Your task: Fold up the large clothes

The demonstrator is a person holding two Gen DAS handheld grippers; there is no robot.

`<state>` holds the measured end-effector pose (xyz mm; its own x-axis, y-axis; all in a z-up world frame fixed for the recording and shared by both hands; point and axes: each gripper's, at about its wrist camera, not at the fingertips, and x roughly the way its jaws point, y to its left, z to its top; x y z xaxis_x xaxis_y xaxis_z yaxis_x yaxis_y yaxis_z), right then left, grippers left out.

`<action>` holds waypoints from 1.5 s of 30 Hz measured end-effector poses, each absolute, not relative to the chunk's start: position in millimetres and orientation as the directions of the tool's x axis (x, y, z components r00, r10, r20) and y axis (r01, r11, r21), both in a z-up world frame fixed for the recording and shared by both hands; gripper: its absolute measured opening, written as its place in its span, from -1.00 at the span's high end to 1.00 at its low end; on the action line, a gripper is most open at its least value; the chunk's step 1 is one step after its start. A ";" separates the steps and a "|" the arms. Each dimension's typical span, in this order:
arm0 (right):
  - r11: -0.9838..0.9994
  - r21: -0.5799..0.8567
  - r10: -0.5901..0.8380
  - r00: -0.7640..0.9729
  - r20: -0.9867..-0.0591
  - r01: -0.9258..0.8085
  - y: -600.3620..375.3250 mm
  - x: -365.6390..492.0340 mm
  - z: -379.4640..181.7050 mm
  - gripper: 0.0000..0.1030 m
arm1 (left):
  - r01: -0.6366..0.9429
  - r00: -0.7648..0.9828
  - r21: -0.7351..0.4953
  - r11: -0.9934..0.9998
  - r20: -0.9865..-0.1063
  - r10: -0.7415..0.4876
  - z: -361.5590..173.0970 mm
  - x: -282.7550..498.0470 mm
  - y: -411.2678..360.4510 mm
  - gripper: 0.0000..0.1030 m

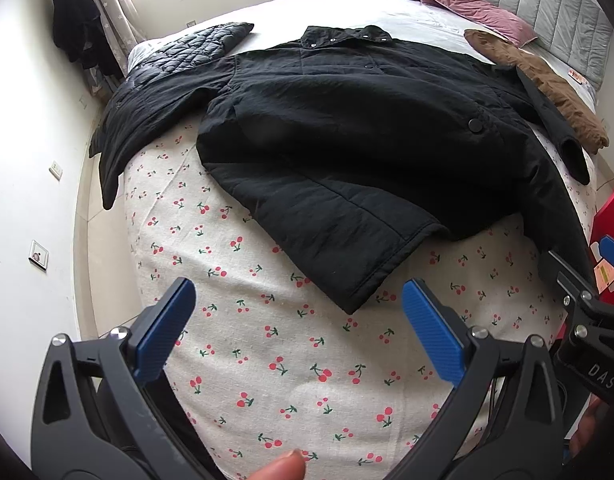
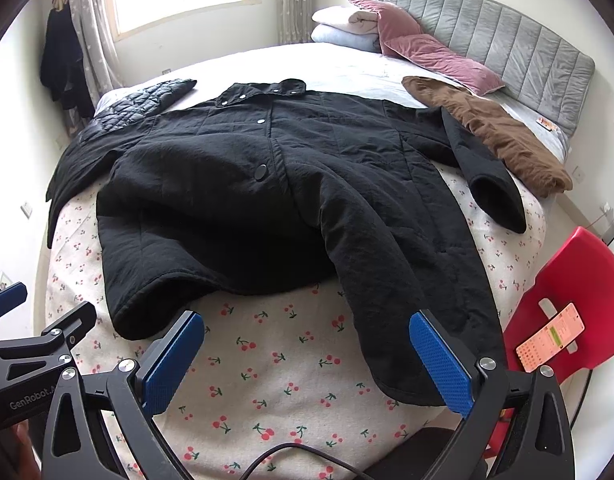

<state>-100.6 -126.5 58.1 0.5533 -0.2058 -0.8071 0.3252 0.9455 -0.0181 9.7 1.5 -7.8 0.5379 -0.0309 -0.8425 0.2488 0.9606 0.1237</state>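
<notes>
Left gripper [image 1: 299, 328] hovers over the cherry-print sheet [image 1: 267, 360] w/ jaws wide apart, holding nothing, just short of the near hem. The black quilted coat [image 2: 267, 184] lies spread flat mid-bed, front up, both sleeves out, so no fold looks made yet & the whole job seems left. Right gripper [image 2: 307, 360] likewise has jaws apart & empty, its right finger [image 2: 441, 364] right by the hem's near-right corner.
</notes>
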 end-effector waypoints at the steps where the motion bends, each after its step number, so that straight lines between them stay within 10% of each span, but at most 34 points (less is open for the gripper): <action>1: 0.946 -0.018 -0.206 0.553 -0.807 0.325 -126.5 -100.4 58.0 -1.00 | 0.249 0.538 0.125 0.960 -0.843 -0.030 -7.9 9.7 1.5 -1.00; 45: 0.935 0.062 -0.158 0.565 -0.810 0.349 -184.7 -87.0 40.6 -1.00 | 0.213 0.512 0.139 0.967 -0.859 0.010 -26.2 35.4 -26.0 -1.00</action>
<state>-87.0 -184.7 40.6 0.5651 -0.1576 -0.8099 0.3493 0.9350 0.0618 35.4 -26.0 -26.2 0.5123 0.0103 -0.8587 0.2134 0.9671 0.1389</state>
